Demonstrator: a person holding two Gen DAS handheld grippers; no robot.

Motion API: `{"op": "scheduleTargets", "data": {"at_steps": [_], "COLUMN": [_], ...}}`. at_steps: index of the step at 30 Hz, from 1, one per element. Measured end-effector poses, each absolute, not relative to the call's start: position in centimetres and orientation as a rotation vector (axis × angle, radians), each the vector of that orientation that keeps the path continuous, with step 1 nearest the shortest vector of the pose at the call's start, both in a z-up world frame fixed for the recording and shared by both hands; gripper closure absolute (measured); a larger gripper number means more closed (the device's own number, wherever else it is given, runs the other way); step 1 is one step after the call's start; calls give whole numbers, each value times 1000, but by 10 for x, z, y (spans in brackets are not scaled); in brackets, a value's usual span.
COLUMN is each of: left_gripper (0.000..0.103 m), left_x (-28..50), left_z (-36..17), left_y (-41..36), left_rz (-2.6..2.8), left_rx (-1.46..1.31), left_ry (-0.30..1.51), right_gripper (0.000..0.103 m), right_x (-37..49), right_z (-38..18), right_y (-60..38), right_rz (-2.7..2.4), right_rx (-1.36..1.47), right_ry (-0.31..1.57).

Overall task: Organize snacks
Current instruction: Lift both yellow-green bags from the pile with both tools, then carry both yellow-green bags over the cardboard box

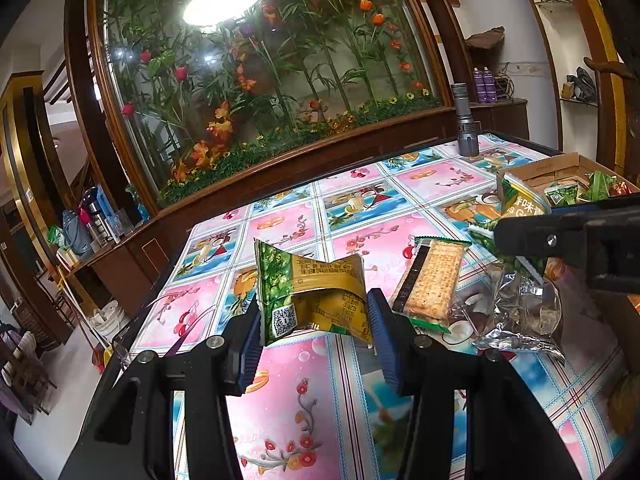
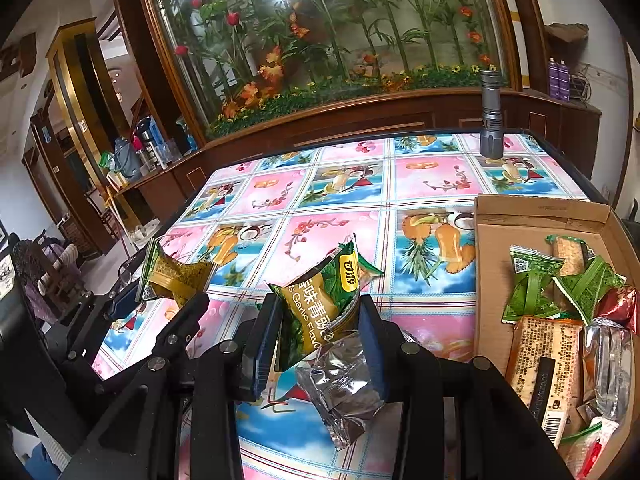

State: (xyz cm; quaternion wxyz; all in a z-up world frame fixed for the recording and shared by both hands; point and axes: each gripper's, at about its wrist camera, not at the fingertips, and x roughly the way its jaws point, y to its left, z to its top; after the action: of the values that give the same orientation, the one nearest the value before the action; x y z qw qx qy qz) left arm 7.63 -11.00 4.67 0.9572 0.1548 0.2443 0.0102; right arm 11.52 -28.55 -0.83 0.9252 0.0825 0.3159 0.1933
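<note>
Green-gold snack packet (image 1: 316,296) clamped in left claw (image 1: 316,338)

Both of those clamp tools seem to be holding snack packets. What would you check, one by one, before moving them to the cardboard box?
1. Left tool grips the green-and-gold packet: ok, pinched between both pads, lifted off the table.
2. Right tool grips the garlic-flavour packet: ok, squeezed between the pads.
3. Nothing extra caught: cannot tell; a silver packet sits right at the right tool's fingers.
4. Room in the cardboard box: ok, its far half is bare.
5. Path to the box: ok for the right tool; for the left, the cracker packet and the right tool lie between.
6. Flashlight out of the way: ok, upright at the table's far edge.
</note>
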Motion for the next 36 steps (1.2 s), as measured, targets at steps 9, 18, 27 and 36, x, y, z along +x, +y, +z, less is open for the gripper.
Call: {"op": "scheduleTargets", "data": {"at_steps": [9,18,27,36], "left_gripper": [55,55,55,55], "left_x": [74,74,70,66], "left_z": [50,48,49,68], "left_y": [-111,-116,-127,-172], "left_rz": [-14,-63,-116,-275], "left_rx": [290,258,217,125], "left_ry": [515,541,559,578], "right_gripper": [60,61,61,61], "right_x": [114,113,108,101], "right_z": [-4,3,13,16], "right_y": [-305,-337,-402,-477], "right_rz": [372,331,242,84], "right_rx": [221,288,416,539], "right_ry": [637,612,560,503]}}
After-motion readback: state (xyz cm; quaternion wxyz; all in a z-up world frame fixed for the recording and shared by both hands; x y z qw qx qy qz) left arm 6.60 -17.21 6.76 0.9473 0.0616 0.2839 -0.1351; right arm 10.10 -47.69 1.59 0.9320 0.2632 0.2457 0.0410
